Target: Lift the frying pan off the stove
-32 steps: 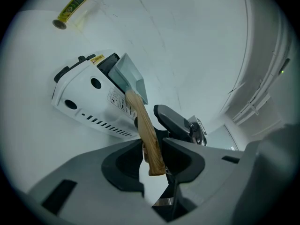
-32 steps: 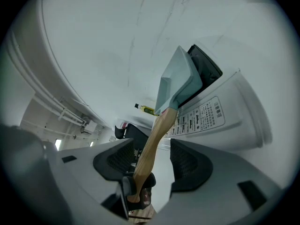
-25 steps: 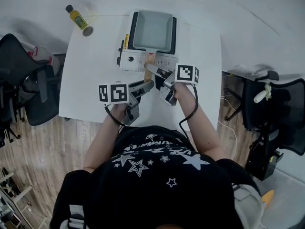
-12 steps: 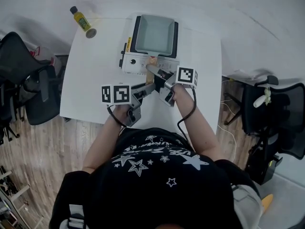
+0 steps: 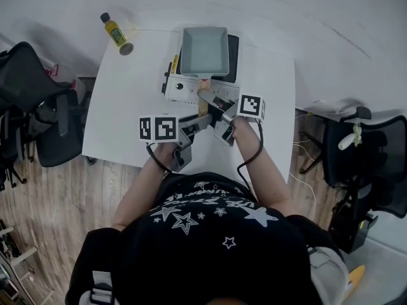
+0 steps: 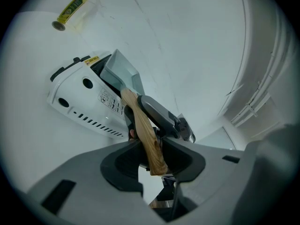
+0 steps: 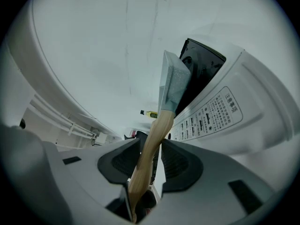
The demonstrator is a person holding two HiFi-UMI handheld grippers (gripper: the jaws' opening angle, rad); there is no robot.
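Note:
The square pale blue frying pan [image 5: 205,49] hangs a little above the black top of the white stove [image 5: 189,89], rolled to one side, its wooden handle [image 5: 203,98] pointing at me. Both grippers hold that handle. My left gripper [image 5: 198,119] has the handle's end [image 6: 151,146] between its pads; its jaws have just opened a touch but still grip. My right gripper [image 5: 213,105] grips farther up, and its jaws have just closed onto the wood [image 7: 146,154]. In the right gripper view the pan [image 7: 171,82] shows nearly edge-on.
A yellow oil bottle [image 5: 116,30] lies at the white table's [image 5: 127,113] far left corner. Black office chairs stand at the left [image 5: 35,110] and right [image 5: 362,157]. The stove's label side [image 7: 215,114] is close by my right gripper.
The right jaws have closed from wide open onto the handle. The pan has come up off the stove and rolled sideways, baring the black top at its right.

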